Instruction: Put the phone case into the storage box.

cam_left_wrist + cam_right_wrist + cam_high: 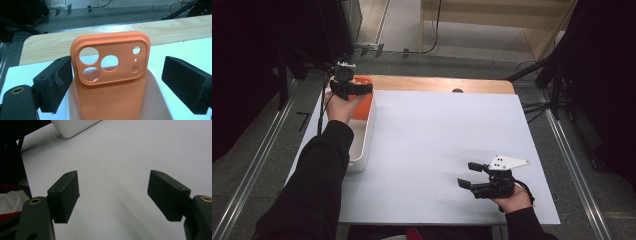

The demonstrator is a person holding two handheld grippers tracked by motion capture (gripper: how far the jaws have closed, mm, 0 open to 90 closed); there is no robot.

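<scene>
Here, the widest thing is the white sheet that covers most of the wooden table; it spreads out ahead of and beneath the right gripper's jaws and shows plain and bare between them in the right gripper view.

Next in size is the white bin, a long narrow tub at the sheet's left edge. It lies directly below the left gripper's jaws, and its rim runs away between them in the left gripper view; a corner of the bin shows far beyond the right gripper's jaws.

The orange phone case stands upright in the bin, camera cut-outs at its upper end, between the left gripper's jaws. One jaw pad is at the case's edge, seemingly touching it, while the other pad stands well clear of the opposite edge.

The left gripper is spread wide, gripping nothing. The right gripper rests low above the sheet, well apart from the bin, its jaws released and holding nothing.
</scene>
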